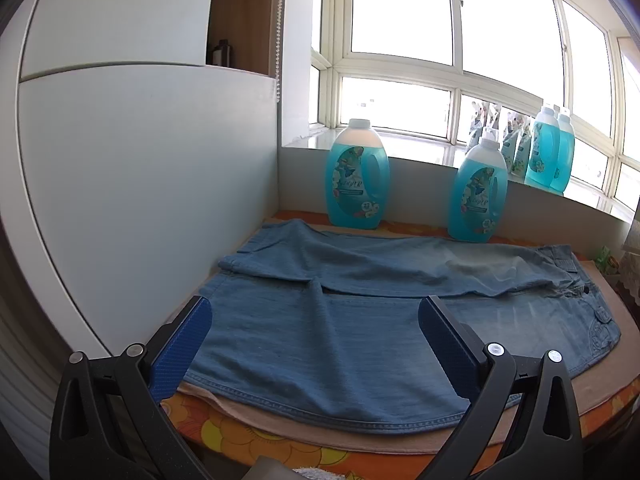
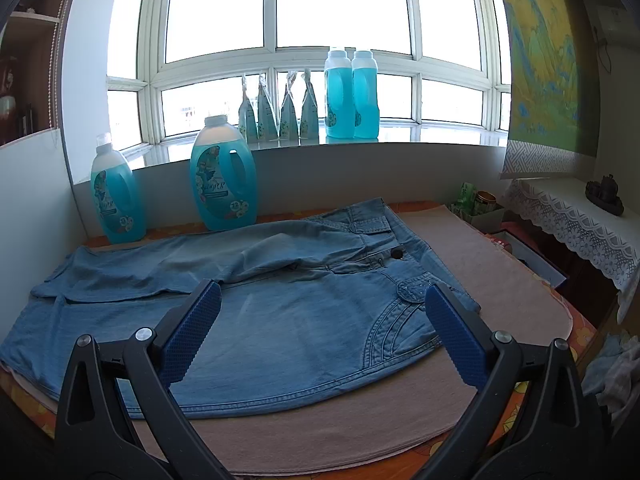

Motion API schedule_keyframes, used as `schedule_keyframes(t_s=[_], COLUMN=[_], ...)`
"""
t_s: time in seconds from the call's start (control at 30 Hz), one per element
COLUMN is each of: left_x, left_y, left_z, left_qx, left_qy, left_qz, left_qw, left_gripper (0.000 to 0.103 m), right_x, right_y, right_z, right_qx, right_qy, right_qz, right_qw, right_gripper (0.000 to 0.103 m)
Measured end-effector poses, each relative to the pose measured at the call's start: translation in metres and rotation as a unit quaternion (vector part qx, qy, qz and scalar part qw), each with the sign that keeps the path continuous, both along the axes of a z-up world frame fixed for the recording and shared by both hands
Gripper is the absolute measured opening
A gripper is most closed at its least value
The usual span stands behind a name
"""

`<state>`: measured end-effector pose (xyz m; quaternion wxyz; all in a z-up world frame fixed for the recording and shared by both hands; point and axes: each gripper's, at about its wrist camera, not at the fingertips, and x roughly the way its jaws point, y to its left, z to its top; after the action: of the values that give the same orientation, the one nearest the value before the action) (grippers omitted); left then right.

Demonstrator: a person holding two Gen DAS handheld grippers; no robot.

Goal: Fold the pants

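Light blue denim pants (image 1: 320,344) lie spread flat on a beige mat (image 1: 360,444), legs to the left, waistband to the right. They also show in the right wrist view (image 2: 288,320), with the waist button (image 2: 397,254) near the right. The far leg is rumpled. My left gripper (image 1: 316,316) is open and empty, hovering above the near leg close to its hem. My right gripper (image 2: 322,300) is open and empty, above the near hip and pocket stitching.
Two blue detergent bottles (image 2: 222,184) (image 2: 114,196) stand on the table behind the pants. More bottles (image 2: 350,94) and pouches (image 2: 276,108) line the windowsill. A white cabinet wall (image 1: 140,180) is at left. Boxes and a lace-covered shelf (image 2: 568,212) are at right.
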<state>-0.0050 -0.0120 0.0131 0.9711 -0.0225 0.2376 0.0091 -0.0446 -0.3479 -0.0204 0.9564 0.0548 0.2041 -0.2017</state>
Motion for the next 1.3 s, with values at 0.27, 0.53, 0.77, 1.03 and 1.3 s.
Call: schedule_keyframes(t_s=[0.27, 0.53, 0.77, 1.03, 1.3], left_x=[-0.0002, -0.0002, 0.0004, 0.0003, 0.0034], left_y=[-0.0002, -0.0001, -0.0002, -0.0012, 0.001], left_z=[-0.0005, -0.0007, -0.0013, -0.0024, -0.007], left_qx=[0.001, 0.001, 0.0, 0.002, -0.002], left_qy=[0.0, 0.0, 0.001, 0.001, 0.005], left_qz=[0.001, 0.001, 0.0, -0.002, -0.004], left_qw=[1.0, 1.0, 1.0, 1.0, 1.0], left_gripper=[0.103, 0.103, 0.103, 0.103, 0.103], right_x=[-0.0002, 0.0001, 0.0012, -0.0004, 0.0002], right_y=[-0.001, -0.0018, -0.0003, 0.0021, -0.0009], right_z=[-0.0004, -0.0014, -0.0035, -0.005, -0.0031], right_qx=[0.001, 0.002, 0.002, 0.003, 0.004], right_qy=[0.0, 0.0, 0.001, 0.001, 0.003], right_qz=[0.0, 0.0, 0.0, 0.001, 0.001], right_qw=[1.0, 1.0, 1.0, 1.0, 1.0], right_gripper=[0.103, 0.103, 0.103, 0.103, 0.103])
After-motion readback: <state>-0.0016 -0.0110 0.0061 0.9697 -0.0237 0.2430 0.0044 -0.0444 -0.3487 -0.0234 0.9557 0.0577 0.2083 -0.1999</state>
